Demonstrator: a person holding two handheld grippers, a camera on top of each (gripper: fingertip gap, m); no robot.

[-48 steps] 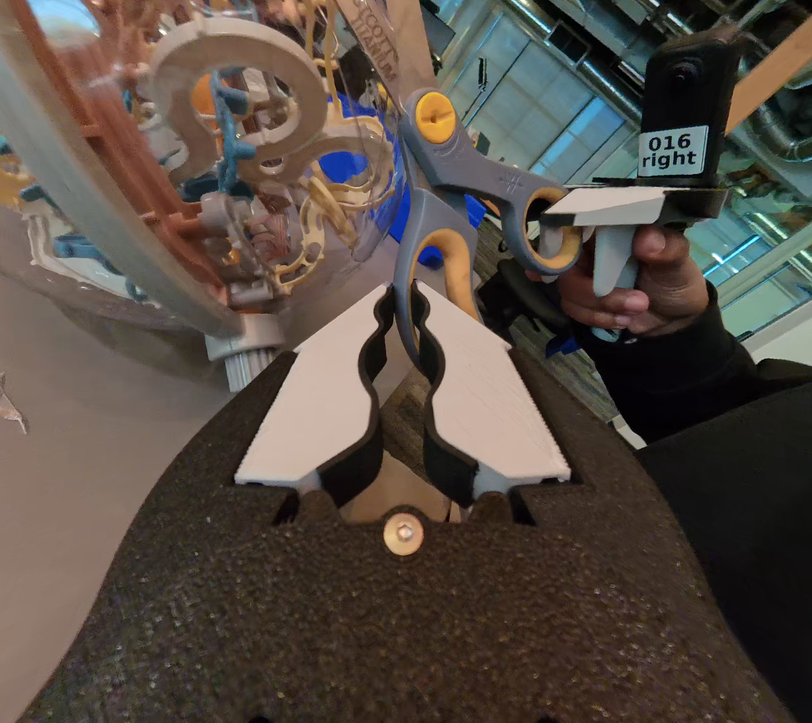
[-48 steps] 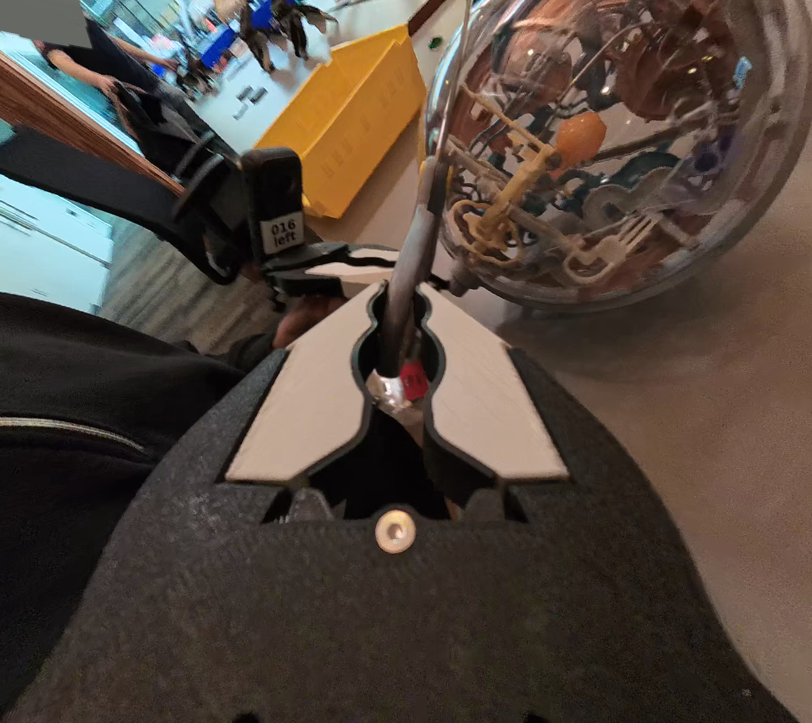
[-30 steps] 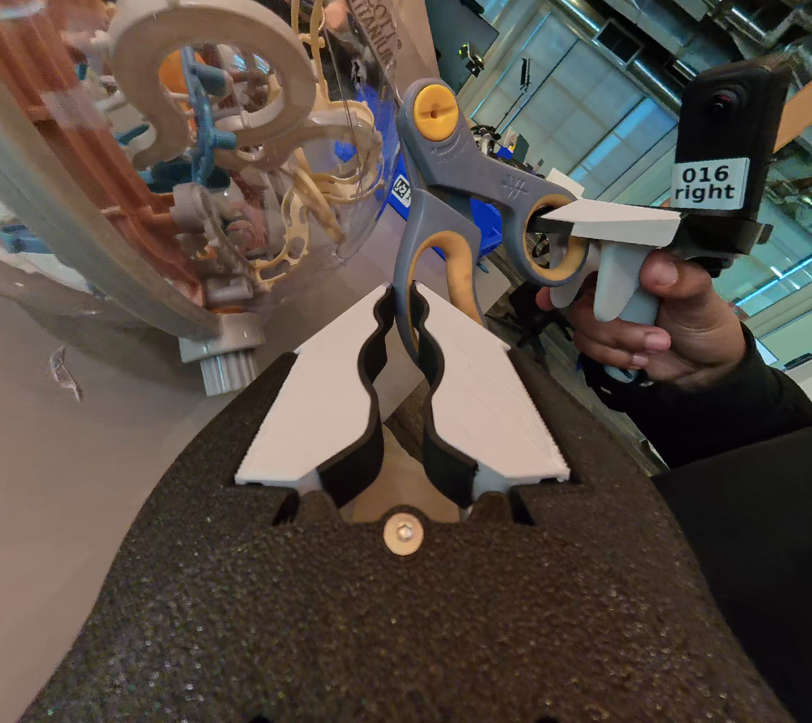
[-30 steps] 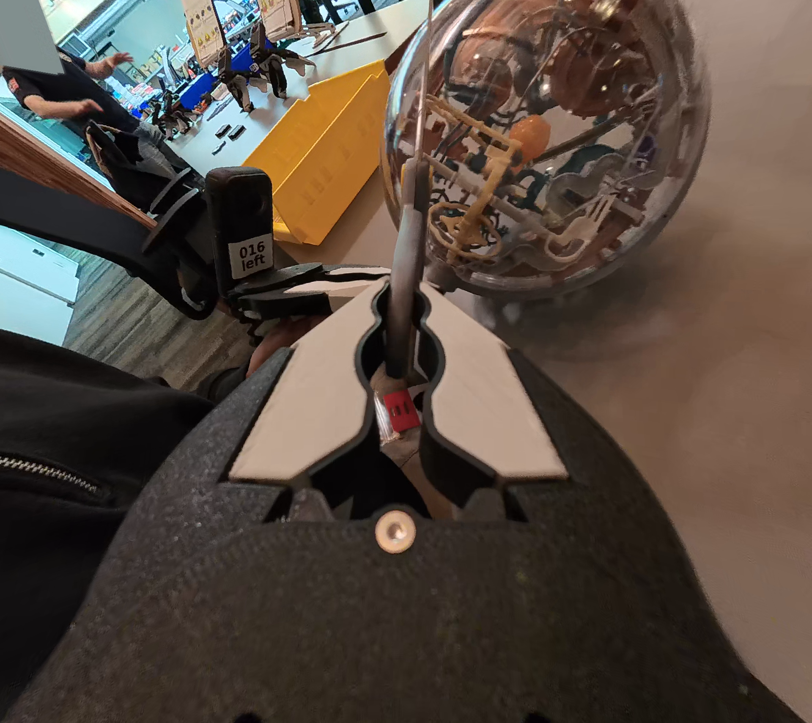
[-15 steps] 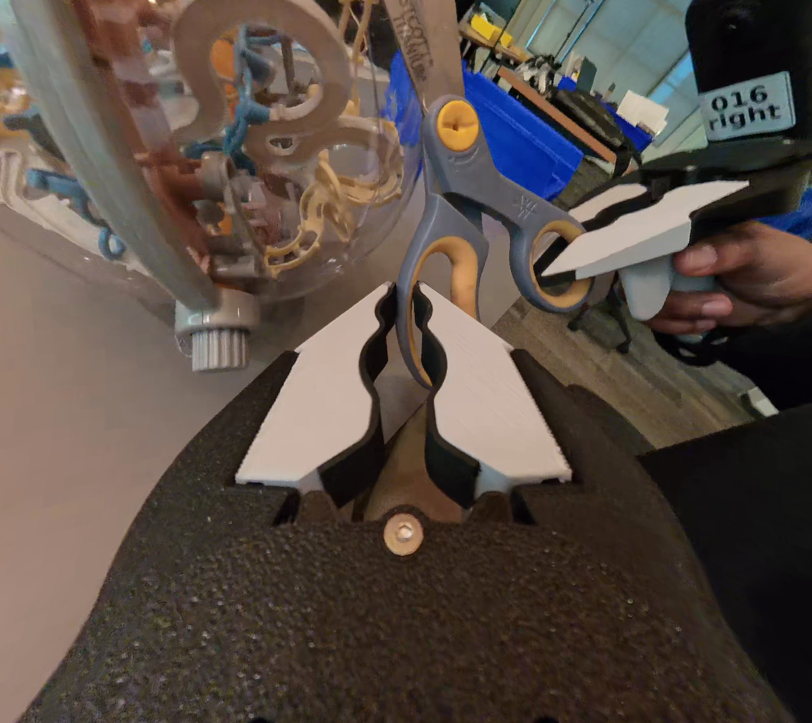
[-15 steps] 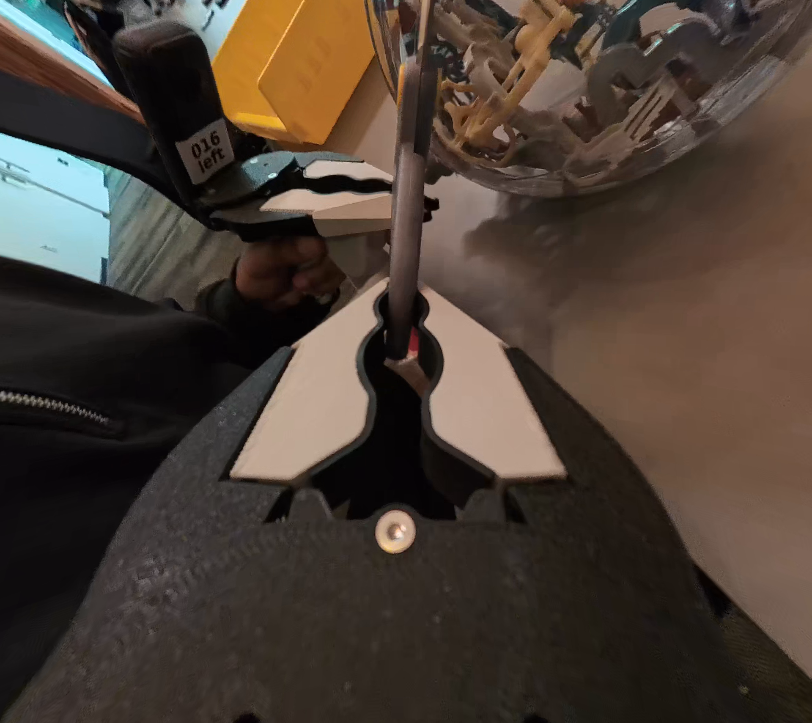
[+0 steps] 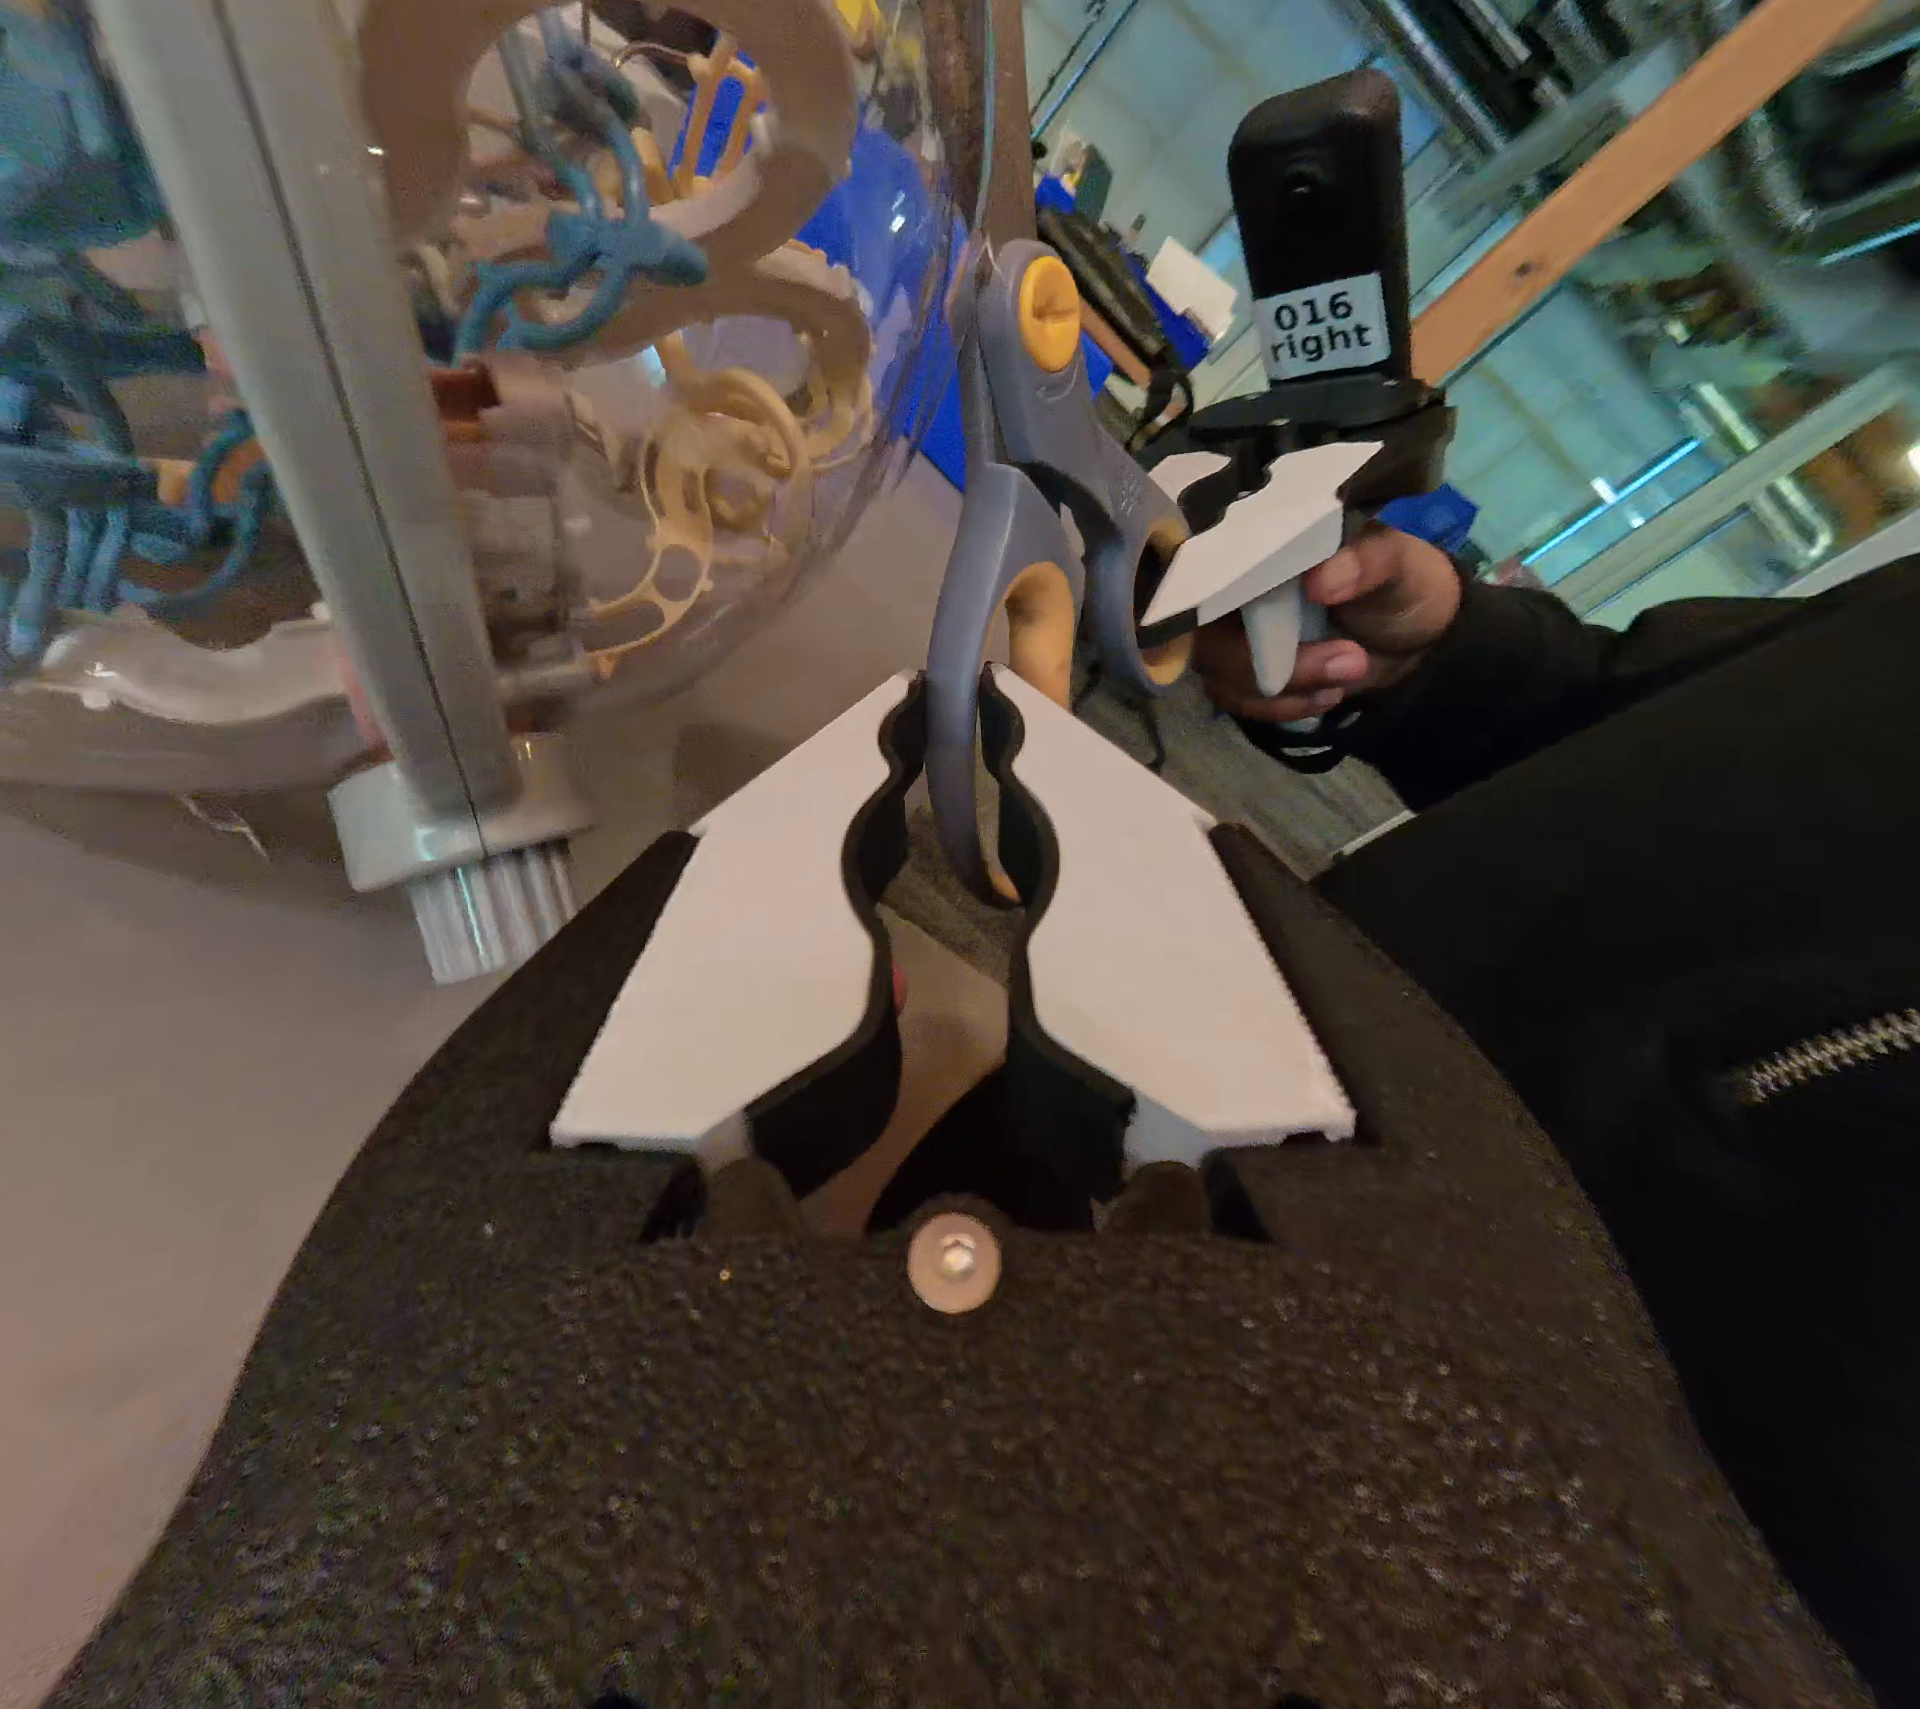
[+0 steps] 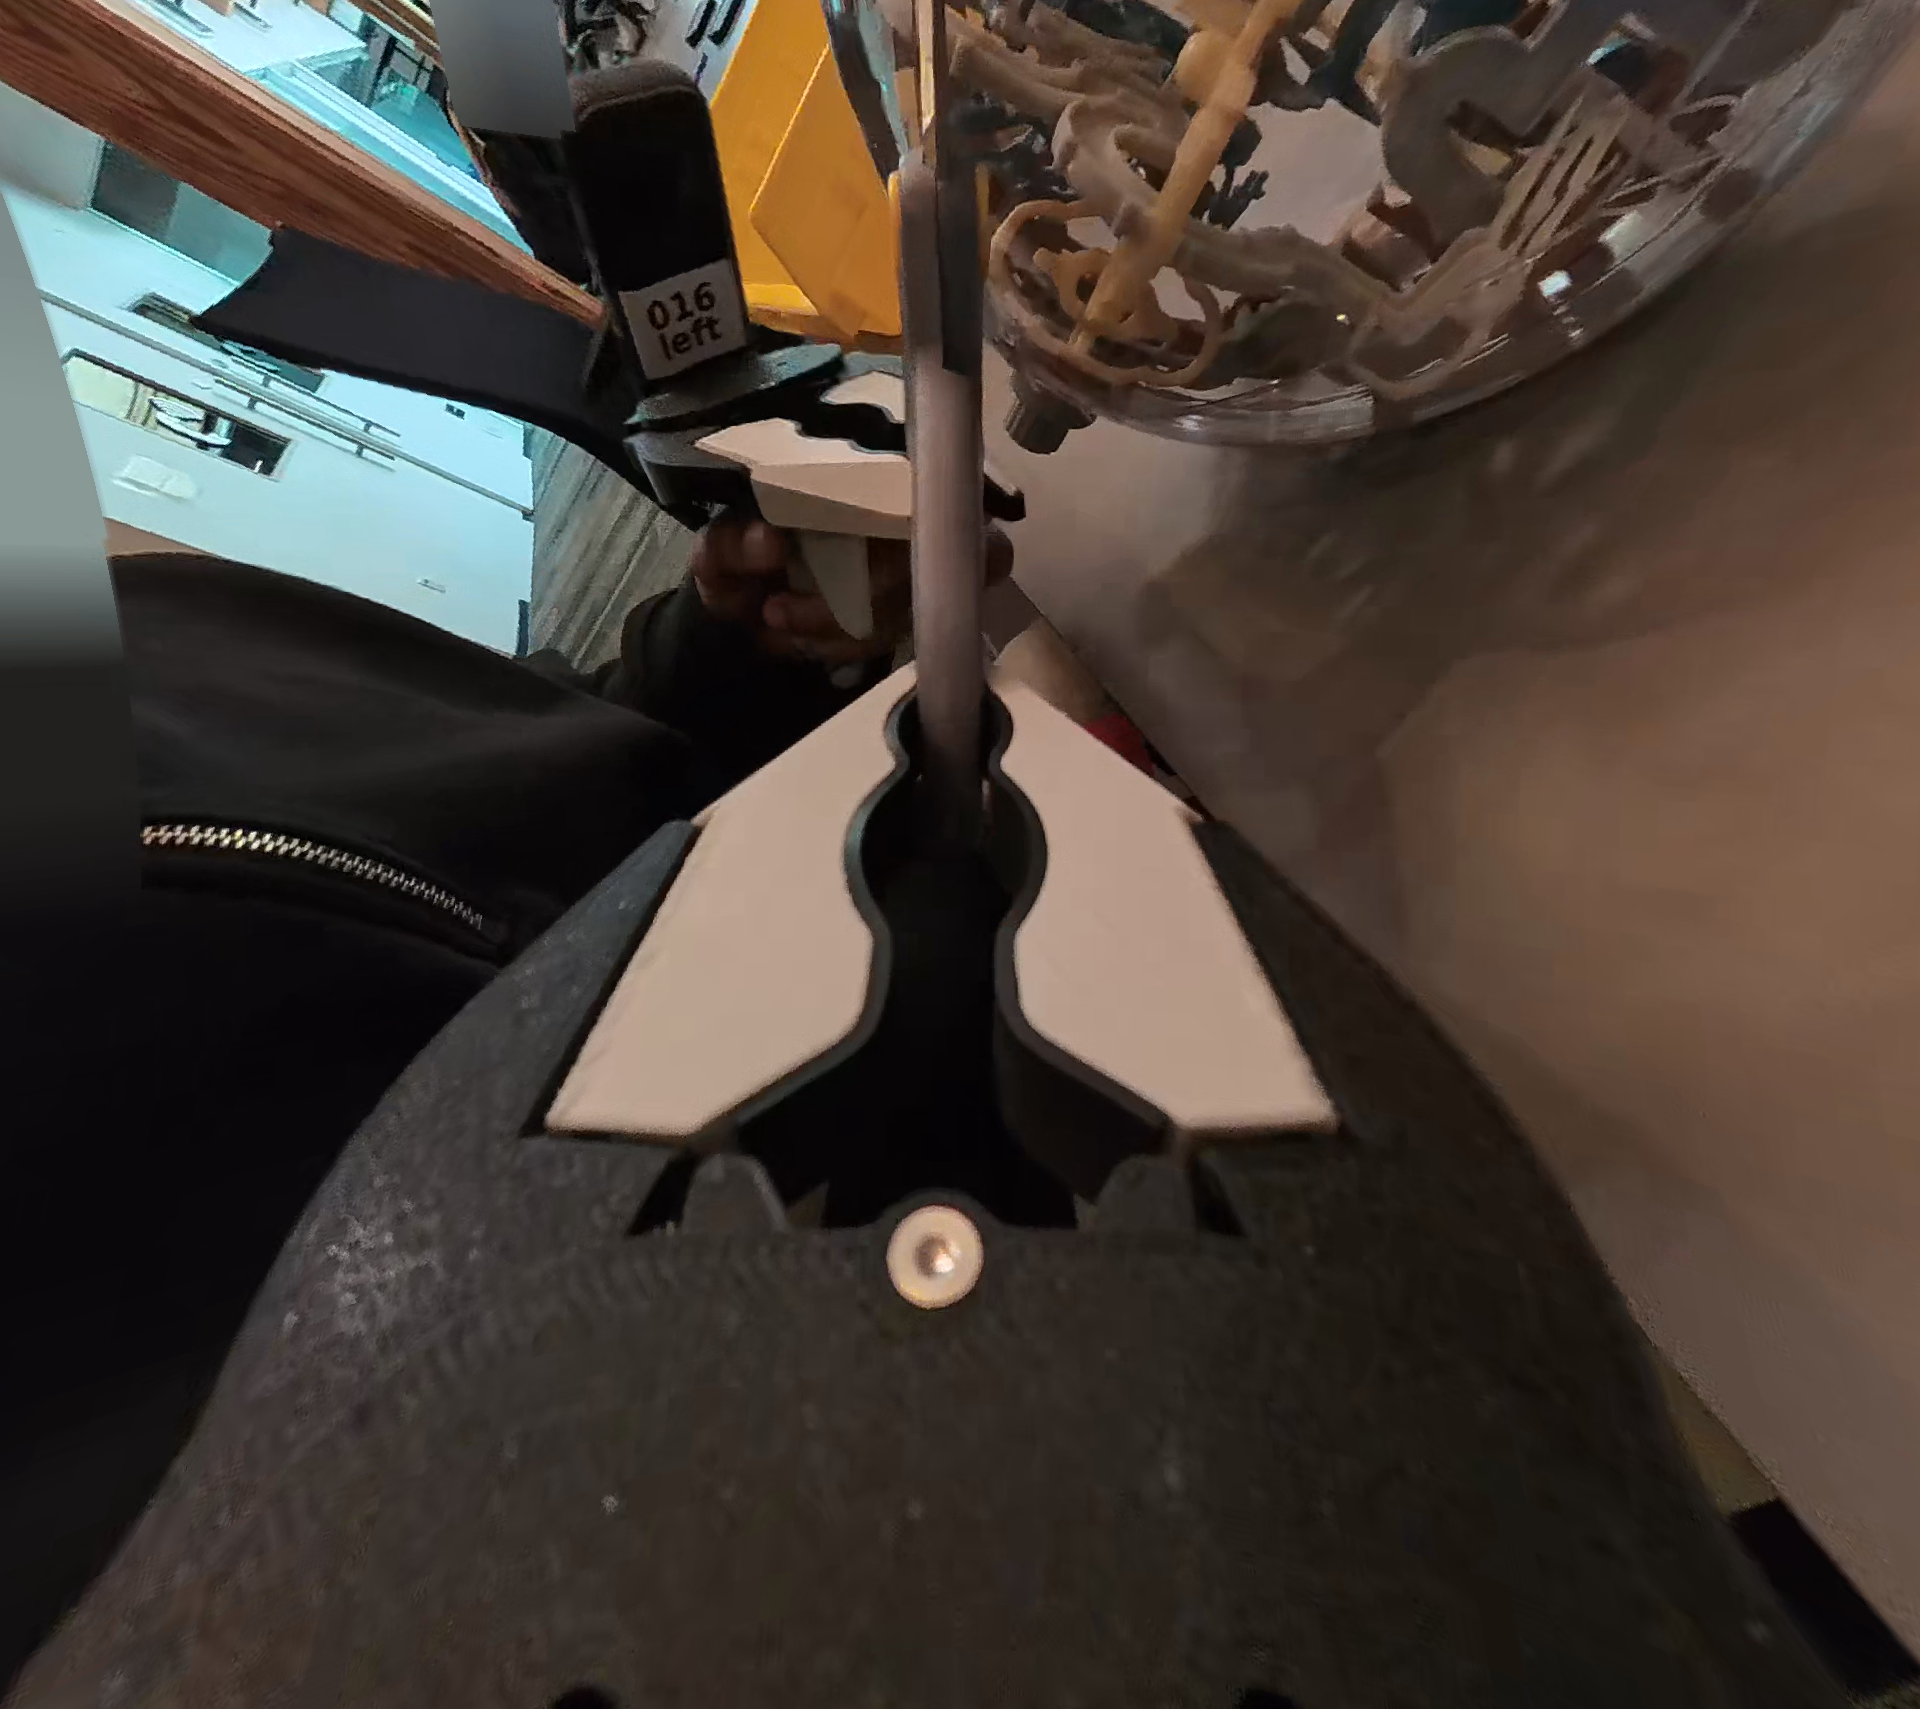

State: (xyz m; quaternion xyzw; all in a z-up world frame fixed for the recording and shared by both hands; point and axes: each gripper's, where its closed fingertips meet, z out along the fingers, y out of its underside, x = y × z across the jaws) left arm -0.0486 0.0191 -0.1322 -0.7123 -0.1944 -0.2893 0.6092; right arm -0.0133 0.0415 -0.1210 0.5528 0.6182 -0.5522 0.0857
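1. The left gripper (image 7: 954, 693) has its fingers (image 7: 769, 921) drawn narrow on one handle loop of the scissors (image 7: 1023, 454); the grey loop with its yellow lining runs down between the tips.
2. The right gripper (image 8: 948, 703) is likewise clamped narrow, on the other handle loop, which shows edge-on as a grey bar rising from between its fingers (image 8: 1122, 932).
3. In the left wrist view the right gripper (image 7: 1236, 542) comes in from the right with a fingertip in the second loop, a hand (image 7: 1351, 620) round its grip.
4. The scissors' long axis runs up and away from both grippers: handles nearest, the yellow pivot (image 7: 1044, 309) above them, blades reaching on past the top edge. The blades look closed or nearly so; the tips are out of view.
5. Both grippers are equally near, one per handle, left gripper on the lower loop, right on the loop to its right.
6. Just to the left of the blades stands a clear maze ball (image 7: 436, 288) on the tabletop (image 7: 156, 1088); whether blade and shell touch cannot be told.
7. A yellow bin (image 8: 800, 142) lies behind the ball.
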